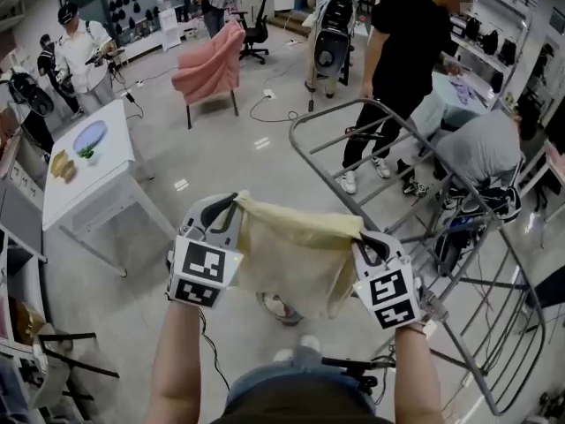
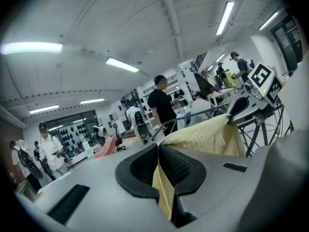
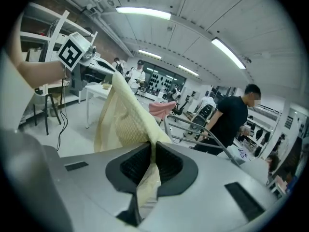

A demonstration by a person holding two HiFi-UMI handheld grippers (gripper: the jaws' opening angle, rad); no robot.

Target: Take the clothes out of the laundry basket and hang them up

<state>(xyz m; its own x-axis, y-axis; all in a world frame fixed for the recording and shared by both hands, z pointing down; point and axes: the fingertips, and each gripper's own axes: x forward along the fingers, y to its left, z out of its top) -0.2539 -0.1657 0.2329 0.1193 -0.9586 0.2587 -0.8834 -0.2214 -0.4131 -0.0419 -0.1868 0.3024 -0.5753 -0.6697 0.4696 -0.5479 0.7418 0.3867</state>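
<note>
A pale yellow waffle-weave cloth (image 1: pixel 296 254) hangs stretched between my two grippers, in front of my body. My left gripper (image 1: pixel 231 208) is shut on its left top corner; the left gripper view shows the cloth (image 2: pixel 161 190) pinched between the black pads. My right gripper (image 1: pixel 369 241) is shut on the right top corner, and the cloth (image 3: pixel 126 124) runs out of its jaws toward the other gripper. The grey metal drying rack (image 1: pixel 388 166) stands just to my right, its near rail close to the right gripper. No laundry basket shows in any view.
A white table (image 1: pixel 88 170) with a blue plate stands at left. A pink armchair (image 1: pixel 210 67) is farther back. A person in black (image 1: pixel 402 69) and a crouching person in grey (image 1: pixel 481 148) are beside the rack's far end. Cables lie on the floor.
</note>
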